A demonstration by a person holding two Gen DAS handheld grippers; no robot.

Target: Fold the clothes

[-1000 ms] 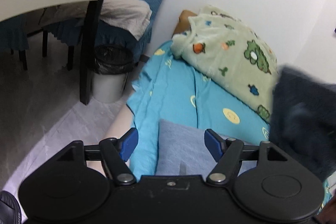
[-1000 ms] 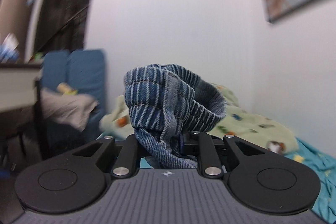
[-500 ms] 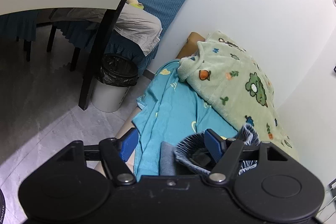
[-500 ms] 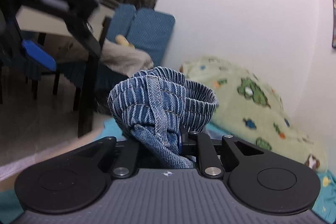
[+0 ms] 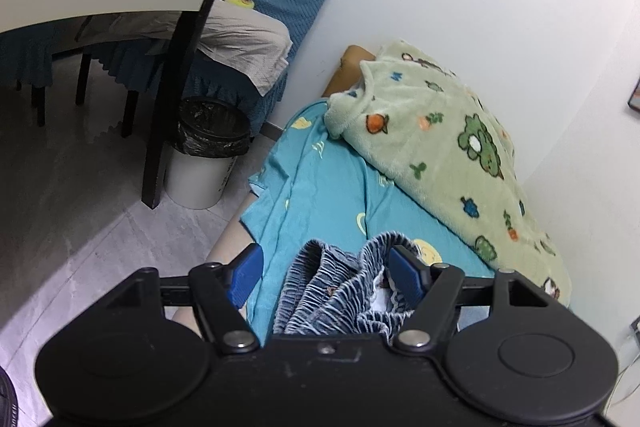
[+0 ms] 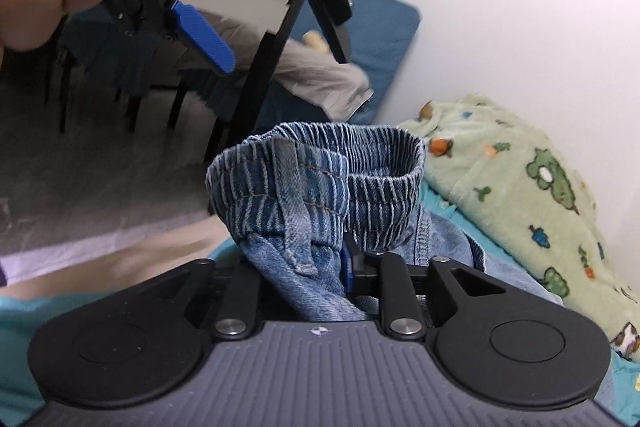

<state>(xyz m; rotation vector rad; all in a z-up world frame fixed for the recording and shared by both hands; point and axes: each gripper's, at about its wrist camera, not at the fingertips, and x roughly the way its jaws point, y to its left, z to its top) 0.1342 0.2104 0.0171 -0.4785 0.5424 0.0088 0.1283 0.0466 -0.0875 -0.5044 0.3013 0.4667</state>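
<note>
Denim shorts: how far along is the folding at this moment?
Early. Nothing looks folded yet: the denim shorts are bunched, their elastic waistband standing open. In hand: the right gripper is shut on the denim below the waistband, and the left gripper is open with the waistband between its fingers, not yet closed. Left: take the second grip, spread the shorts flat on the blue sheet, then fold.
</note>
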